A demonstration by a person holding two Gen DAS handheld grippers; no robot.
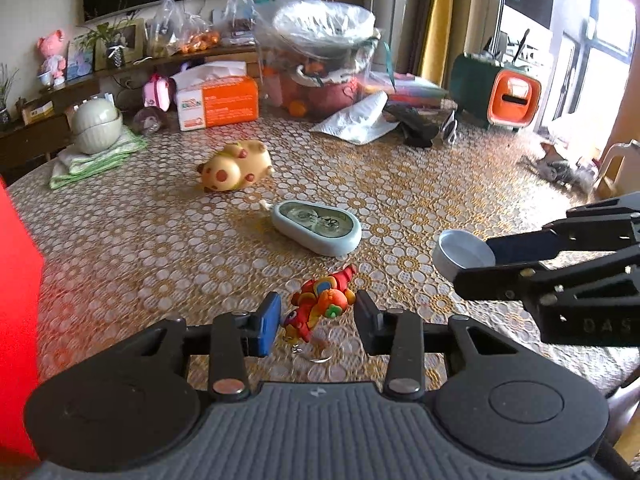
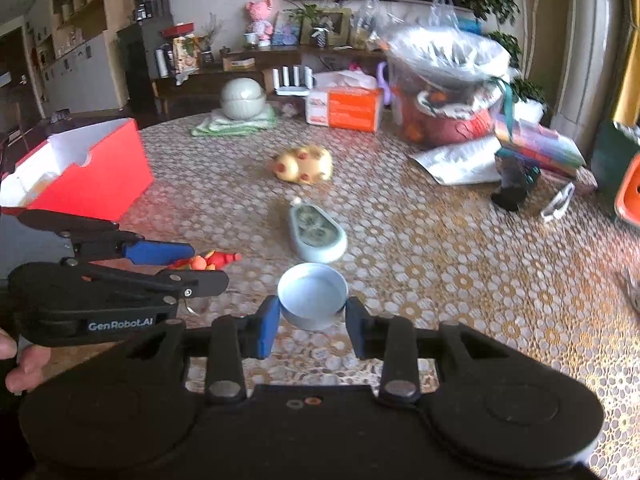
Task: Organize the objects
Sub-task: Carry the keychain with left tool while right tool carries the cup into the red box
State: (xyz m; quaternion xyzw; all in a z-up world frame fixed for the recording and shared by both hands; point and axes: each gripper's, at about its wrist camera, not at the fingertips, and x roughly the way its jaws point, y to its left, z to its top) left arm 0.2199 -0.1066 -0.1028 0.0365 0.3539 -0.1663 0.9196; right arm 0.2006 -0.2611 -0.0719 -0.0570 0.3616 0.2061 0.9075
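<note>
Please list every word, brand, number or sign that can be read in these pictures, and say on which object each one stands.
"GenRobot.AI": white label on the left hand-held gripper, right wrist view.
"DAS", cut off by the picture edge: body of the right hand-held gripper, left wrist view.
"40", uncertain: face of the blue clock.
Print on the orange tissue box: too blurred to read.

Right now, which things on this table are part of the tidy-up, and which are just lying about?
Job:
- colourful toy figure, in left gripper
- pale blue cap, in right gripper
- spotted yellow toy
- blue clock
- red box, probably

Lying about:
- tissue box
- covered basket
- lidded bowl
</note>
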